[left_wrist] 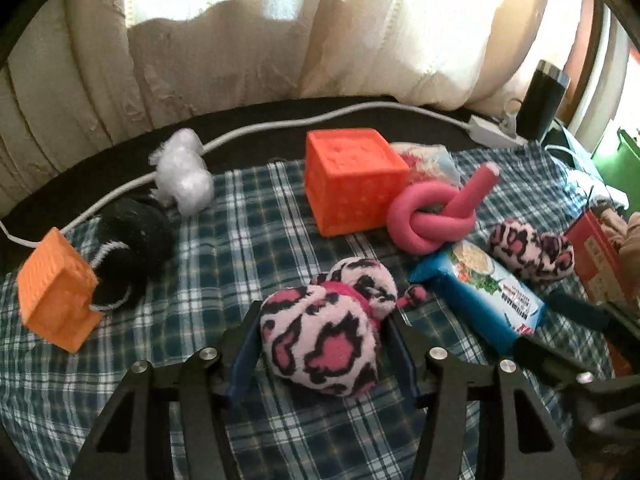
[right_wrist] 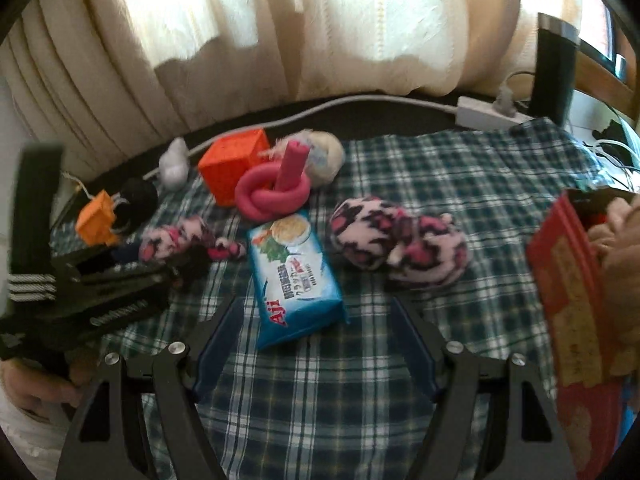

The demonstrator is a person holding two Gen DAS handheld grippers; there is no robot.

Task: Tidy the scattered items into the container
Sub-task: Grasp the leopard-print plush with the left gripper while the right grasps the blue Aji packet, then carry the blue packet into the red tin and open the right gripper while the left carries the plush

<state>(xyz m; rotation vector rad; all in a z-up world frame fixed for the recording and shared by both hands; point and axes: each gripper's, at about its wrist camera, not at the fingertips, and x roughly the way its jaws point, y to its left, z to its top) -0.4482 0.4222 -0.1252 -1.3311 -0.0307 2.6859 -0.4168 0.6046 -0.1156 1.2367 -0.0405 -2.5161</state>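
Home room, cream curtains (left_wrist: 240, 40), plaid cloth (right_wrist: 460, 184), power strip (right_wrist: 484, 114)

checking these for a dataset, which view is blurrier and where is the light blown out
Right wrist view: softer overall, with motion smear on the left gripper and the red box at the edges; the curtain is washed out white. Left wrist view: sharper, the leopard toy crisp between the fingers, only the right edge smeared; same backlit curtain glare. Both bend straight lines, fisheye style.

Dark table (left_wrist: 100, 160) under plaid cloth (left_wrist: 248, 240), white cable (left_wrist: 280, 126) behind.
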